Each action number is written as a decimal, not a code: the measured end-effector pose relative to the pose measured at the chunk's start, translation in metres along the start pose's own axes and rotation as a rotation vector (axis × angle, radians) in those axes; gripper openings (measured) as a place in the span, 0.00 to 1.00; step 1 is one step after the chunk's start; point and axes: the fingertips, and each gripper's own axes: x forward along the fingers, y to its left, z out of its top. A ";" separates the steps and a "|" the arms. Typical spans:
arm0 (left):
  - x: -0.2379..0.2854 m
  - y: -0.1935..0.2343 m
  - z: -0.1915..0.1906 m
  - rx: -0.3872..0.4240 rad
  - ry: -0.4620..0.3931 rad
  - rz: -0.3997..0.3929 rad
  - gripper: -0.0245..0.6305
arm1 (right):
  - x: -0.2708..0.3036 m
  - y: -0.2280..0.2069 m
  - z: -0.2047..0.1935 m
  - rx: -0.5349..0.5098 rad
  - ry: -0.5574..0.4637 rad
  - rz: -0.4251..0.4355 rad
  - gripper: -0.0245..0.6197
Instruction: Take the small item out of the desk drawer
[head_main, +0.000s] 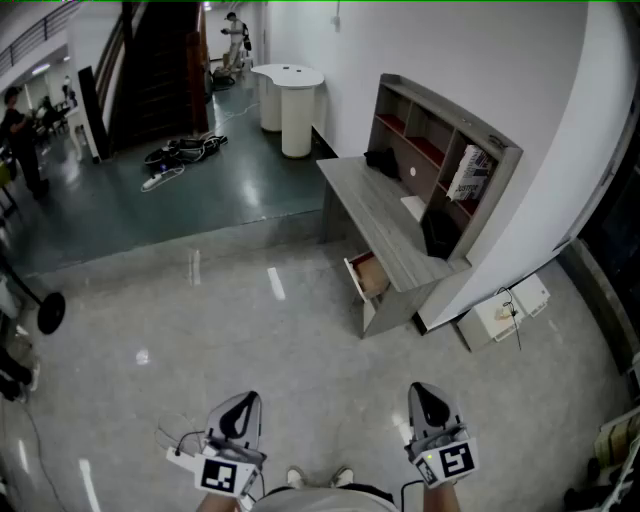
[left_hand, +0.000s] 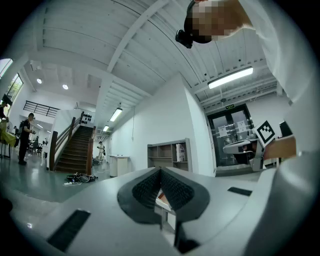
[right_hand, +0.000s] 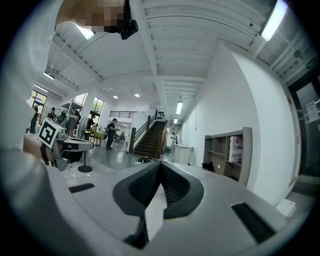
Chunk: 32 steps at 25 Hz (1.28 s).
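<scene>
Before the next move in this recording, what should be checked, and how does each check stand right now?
1. The drawer of the desk is pulled out: ok.
2. The small item shows in the drawer: cannot tell, too far off.
3. The left hand-held gripper is empty: ok, jaws together, nothing between them.
4. The right hand-held gripper is empty: ok, jaws together, nothing between them.
5. The drawer is within reach: not ok, a stretch of floor lies between both grippers and the desk.
6. Jaws apart for a grasp: not ok, both shut.
</scene>
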 end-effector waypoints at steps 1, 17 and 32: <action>0.001 0.000 0.000 0.001 0.002 0.000 0.06 | 0.002 0.000 -0.001 0.001 0.005 0.002 0.07; 0.004 0.036 -0.034 -0.046 0.053 -0.009 0.06 | 0.036 0.028 -0.027 0.081 0.070 0.030 0.07; 0.269 0.043 -0.039 0.016 0.069 -0.034 0.06 | 0.234 -0.150 -0.074 0.140 0.073 0.096 0.07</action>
